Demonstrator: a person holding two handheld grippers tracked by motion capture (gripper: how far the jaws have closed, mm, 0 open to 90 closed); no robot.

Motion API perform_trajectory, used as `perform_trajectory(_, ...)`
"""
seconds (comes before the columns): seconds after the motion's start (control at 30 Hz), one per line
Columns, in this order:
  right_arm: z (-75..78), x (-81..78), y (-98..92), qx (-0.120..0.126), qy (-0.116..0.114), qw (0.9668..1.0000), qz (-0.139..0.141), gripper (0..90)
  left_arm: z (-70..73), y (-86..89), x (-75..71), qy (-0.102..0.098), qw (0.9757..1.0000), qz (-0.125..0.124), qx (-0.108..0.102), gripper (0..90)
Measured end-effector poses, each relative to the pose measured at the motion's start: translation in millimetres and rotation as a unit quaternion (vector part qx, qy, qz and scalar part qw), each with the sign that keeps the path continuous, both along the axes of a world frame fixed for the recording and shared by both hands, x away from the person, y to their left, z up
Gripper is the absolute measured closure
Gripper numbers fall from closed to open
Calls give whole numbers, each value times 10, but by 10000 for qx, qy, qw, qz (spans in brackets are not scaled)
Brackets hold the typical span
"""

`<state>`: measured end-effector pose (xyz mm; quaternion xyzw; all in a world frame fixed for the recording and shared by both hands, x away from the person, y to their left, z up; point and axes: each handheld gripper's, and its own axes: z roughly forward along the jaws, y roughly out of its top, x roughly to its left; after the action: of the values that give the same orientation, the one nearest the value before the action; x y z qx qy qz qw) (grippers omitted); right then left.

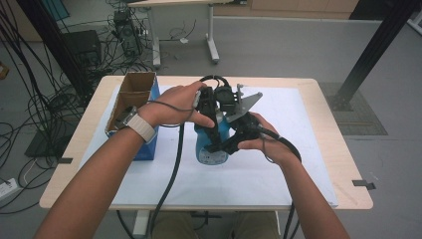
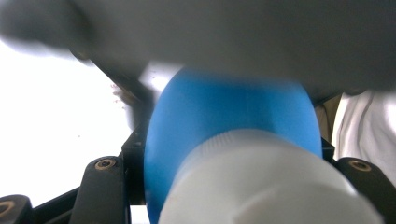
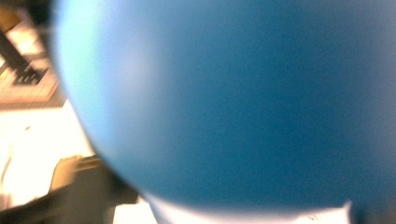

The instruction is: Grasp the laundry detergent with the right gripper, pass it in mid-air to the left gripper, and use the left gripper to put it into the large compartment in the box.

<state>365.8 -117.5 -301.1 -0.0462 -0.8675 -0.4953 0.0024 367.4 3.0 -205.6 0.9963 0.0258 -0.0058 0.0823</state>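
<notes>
Brown cardboard box is standing at 9 o'clock. Left gripper is clamping the blue bottle at the table centre. At 3 o'clock, the right gripper is touching the bottle; I cannot tell how its jaws stand.

Pretty standard lab room here. Light wood counter with a white sheet over most of the top, sitting on a grey floor. Loads of black cables snake down the left side. Another table on white legs stands farther back, and a black post leans at the right.
</notes>
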Motion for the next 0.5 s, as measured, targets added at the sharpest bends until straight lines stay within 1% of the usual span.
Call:
perform_trajectory(0.03, 4, -6, -20, -1, 137, 9999, -106, 79, 7, 6, 3, 10, 10000, -15, -30, 391)
perform_trajectory(0.1, -11, 6, -89, -221, 22, 9995, -213, 66, 16, 19, 5, 45, 10000, 27, -35, 392)
perform_trajectory(0.17, -21, -2, -153, -443, -52, 9985, -324, 40, 23, 19, 4, 29, 10000, 47, -18, 391)
perform_trajectory(0.2, -15, -7, -185, -491, -49, 9982, -352, 42, 25, 16, 3, 12, 10000, 50, -23, 391)
perform_trajectory(0.27, 3, -9, -258, -445, -46, 9981, -425, 41, 32, 14, 2, 0, 10000, 69, -20, 390)
perform_trajectory(0.33, 19, -15, -319, -501, 40, 9979, -416, 46, 37, 17, -1, 0, 9999, 100, -4, 390)
perform_trajectory(0.37, 24, -14, -348, -580, 57, 9973, -440, 43, 39, 21, -2, 5, 9999, 128, 11, 390)
perform_trajectory(0.4, 26, -14, -373, -689, 37, 9965, -465, 38, 43, 25, -4, -7, 9999, 155, 0, 389)
perform_trajectory(0.47, 25, -33, -419, -947, -111, 9942, -506, 22, 53, 39, -1, -13, 9997, 240, -10, 389)
perform_trajectory(0.5, 24, -50, -436, -1047, -184, 9933, -461, 28, 57, 47, 2, -13, 9996, 294, -18, 389)
